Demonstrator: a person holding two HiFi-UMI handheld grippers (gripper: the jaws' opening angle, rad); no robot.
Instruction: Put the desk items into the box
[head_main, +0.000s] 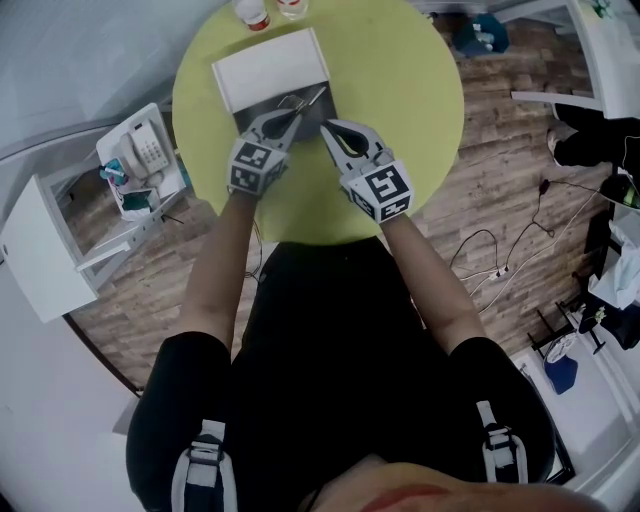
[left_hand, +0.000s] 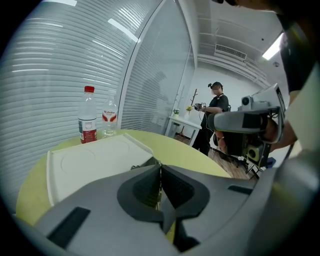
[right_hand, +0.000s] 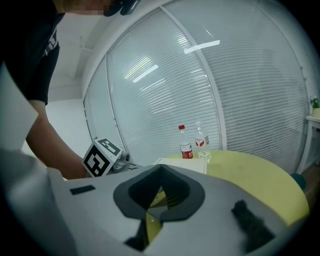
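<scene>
While we hold both tools at the near side of the box (head_main: 243, 113), its white lid (head_main: 270, 66) lies folded open on the far side. A few metal desk items (head_main: 308, 98) already rest in its dark base. We see no other desk items on the table (head_main: 410, 90) around the box. Only two bottles (head_main: 255, 13) stand beyond the lid.

Our left gripper (head_main: 291, 117) is closed, its tips over the near edge of the box and just beside the metal items. We cannot tell whether something thin is pinched between its pads. Our right gripper (head_main: 327, 127) is closed too, with nothing in it, its tips just outside the box's near right corner.

We judge the job almost done, so the risks from here are small ones:
- **Dragging an item out:** the closed left tips could snag the wire parts and pull an item back over the rim.
- **Shifting the box:** a nudge against its wall could slide the light box across the table.
- **Jaws knocking together:** the two grippers sit close, so a careless swing could bring them into contact.
</scene>
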